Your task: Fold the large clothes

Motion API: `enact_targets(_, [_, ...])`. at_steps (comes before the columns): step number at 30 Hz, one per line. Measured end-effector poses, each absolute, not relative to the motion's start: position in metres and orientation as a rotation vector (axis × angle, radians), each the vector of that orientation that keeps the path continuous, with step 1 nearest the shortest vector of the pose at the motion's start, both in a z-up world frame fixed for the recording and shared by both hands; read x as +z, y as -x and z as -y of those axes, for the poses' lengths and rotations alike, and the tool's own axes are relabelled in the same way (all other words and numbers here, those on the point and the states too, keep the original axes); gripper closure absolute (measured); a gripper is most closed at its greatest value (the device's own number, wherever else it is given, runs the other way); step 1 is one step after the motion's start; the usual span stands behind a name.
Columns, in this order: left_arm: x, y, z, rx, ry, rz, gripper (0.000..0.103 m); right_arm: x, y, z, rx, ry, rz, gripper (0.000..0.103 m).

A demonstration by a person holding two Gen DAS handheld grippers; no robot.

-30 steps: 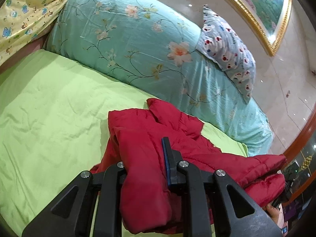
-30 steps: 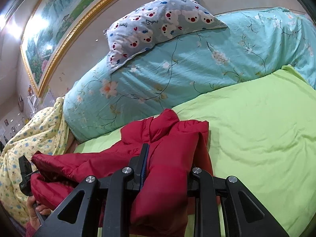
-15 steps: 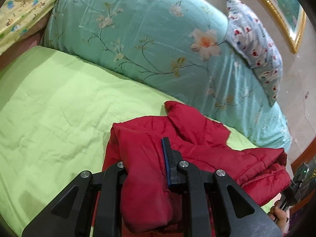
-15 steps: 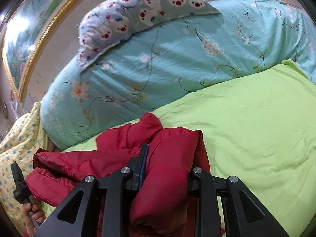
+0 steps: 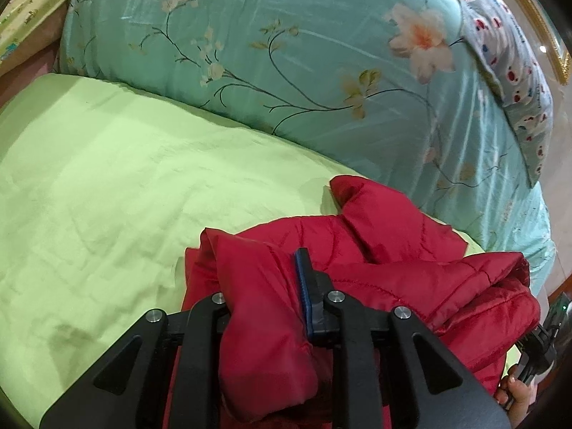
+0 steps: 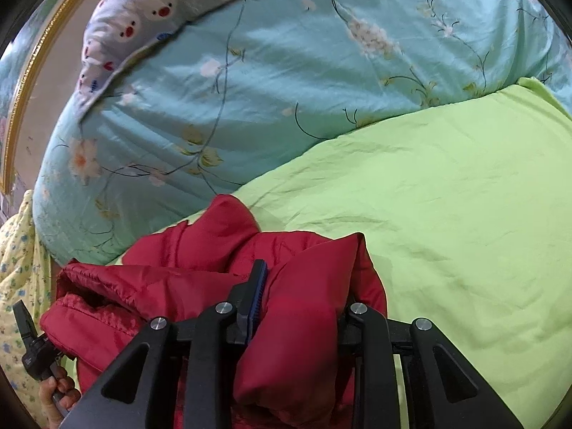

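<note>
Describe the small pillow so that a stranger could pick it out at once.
Start at the green bed sheet, then go up to the big teal flowered quilt behind it. The small pillow lies on top of that quilt, the only grey thing there, printed with white cartoon faces.

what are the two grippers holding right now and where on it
Both hold the red puffer jacket: the left gripper and the right gripper each pinch a bunched fold of its padded fabric between their fingers.

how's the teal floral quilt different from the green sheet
The teal floral quilt is printed with blossoms and branches; the green sheet is plain. The quilt is bunched into a tall roll; the sheet lies flat. The red jacket rests on the sheet. Both are wrinkled bedding.
</note>
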State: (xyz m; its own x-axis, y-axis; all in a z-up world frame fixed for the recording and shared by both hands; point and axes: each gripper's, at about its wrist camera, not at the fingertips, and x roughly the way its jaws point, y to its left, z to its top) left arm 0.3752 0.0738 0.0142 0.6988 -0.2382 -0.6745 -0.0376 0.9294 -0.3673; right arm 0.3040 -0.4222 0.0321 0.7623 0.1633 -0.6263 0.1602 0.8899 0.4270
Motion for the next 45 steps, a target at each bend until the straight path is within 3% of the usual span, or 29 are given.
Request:
enact_targets(10, [0.0, -0.408, -0.077, -0.105, 0.397, -0.841, 0.083, 0.006, -0.352, 0.423, -0.014, -0.5, -0.766, 0.073])
enact_targets(18, [0.033, -0.367, -0.095, -0.184, 0.439, -0.776, 0.066, -0.008, -0.367, 0.426, -0.009, -0.516, -0.773, 0.072])
enact_targets(22, [0.052, -0.338, -0.093, -0.202, 0.417, -0.73, 0.065, -0.01, -0.37, 0.426, -0.015, -0.519, -0.769, 0.073])
enact_targets(27, [0.063, -0.306, -0.066, -0.305, 0.36, -0.717, 0.059, -0.011, -0.374, 0.426, -0.027, -0.518, -0.77, 0.072])
enact_targets(33, [0.029, -0.311, -0.005, -0.32, 0.157, -0.818, 0.059, -0.008, -0.374, 0.425, -0.029, -0.513, -0.772, 0.071])
enact_targets(36, [0.009, -0.324, 0.005, -0.261, 0.101, -0.822, 0.059, 0.005, -0.365, 0.42, -0.007, -0.48, -0.745, 0.061])
enact_targets(43, [0.002, -0.341, 0.009, -0.221, 0.088, -0.808, 0.059, 0.063, -0.303, 0.413, 0.055, -0.418, -0.586, 0.027])
enact_targets(45, [0.001, -0.342, 0.013, -0.205, 0.075, -0.801, 0.059, 0.076, -0.281, 0.403, 0.082, -0.374, -0.544, 0.022])
